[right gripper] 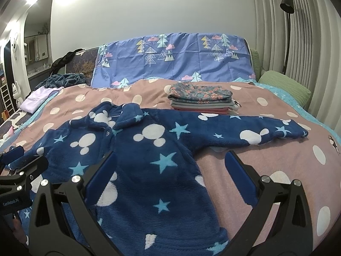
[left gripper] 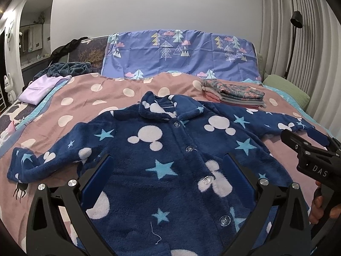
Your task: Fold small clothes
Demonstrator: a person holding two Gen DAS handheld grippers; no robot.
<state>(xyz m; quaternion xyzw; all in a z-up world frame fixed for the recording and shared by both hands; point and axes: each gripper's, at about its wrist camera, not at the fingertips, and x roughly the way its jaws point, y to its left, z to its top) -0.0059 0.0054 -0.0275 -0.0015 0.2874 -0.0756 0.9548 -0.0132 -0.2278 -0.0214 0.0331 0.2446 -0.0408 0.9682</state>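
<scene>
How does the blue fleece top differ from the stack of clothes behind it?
The blue fleece top lies spread flat, sleeves out, unfolded; the stack of clothes is folded and piled. The top is navy with white heads and stars; the stack shows floral, grey and pink layers. Both rest on the dotted pink blanket.

- Bedspread (right gripper: 266, 160): pink, white dots, covers the bed.
- Sheet (right gripper: 177, 64): blue, tree and cloud print, draped over the headboard.
- Pillow (right gripper: 285, 85): green, far right edge.
- Floor lamp (right gripper: 286, 4): black, beside the curtain (right gripper: 302, 32).
- Cat figurine (left gripper: 9, 85): white, far left.
- Lilac cloth (left gripper: 38, 88): folded, left edge.
</scene>
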